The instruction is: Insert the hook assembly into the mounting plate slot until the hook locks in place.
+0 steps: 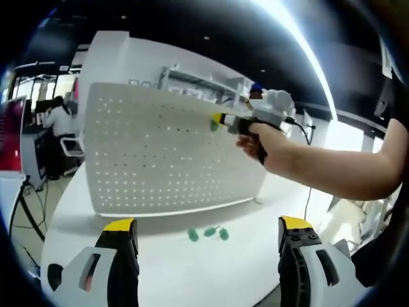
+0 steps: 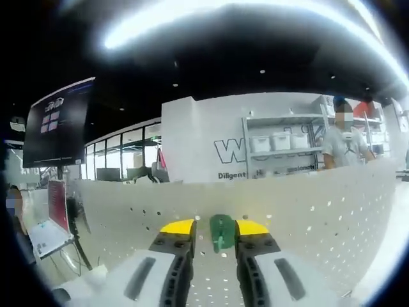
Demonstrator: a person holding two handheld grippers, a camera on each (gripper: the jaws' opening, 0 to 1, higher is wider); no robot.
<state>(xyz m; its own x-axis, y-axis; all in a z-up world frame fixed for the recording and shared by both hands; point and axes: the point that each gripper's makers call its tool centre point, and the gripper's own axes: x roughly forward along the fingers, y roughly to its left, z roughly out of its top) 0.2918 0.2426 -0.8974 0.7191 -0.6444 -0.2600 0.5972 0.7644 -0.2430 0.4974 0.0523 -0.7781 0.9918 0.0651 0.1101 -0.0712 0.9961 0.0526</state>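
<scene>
Large "W" and, beneath it, "Diligent" on the white back wall [image 2: 211, 144], partly hidden.

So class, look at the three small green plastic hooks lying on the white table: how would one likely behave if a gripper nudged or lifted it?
The small green plastic hooks look tiny beside the white perforated pegboard, so each is probably very light and would skid on the smooth white table. The right gripper pinches one green hook without visible bending, suggesting stiffness. Their irregular shape probably prevents rolling.

- White surface [image 1: 192, 275] runs ahead of the left claw [image 1: 208, 233].
- White pegboard panel [image 1: 160, 160] stands upright on it, beyond the claw.
- Three green hooks [image 1: 208, 233] lie loose between claw and panel.
</scene>
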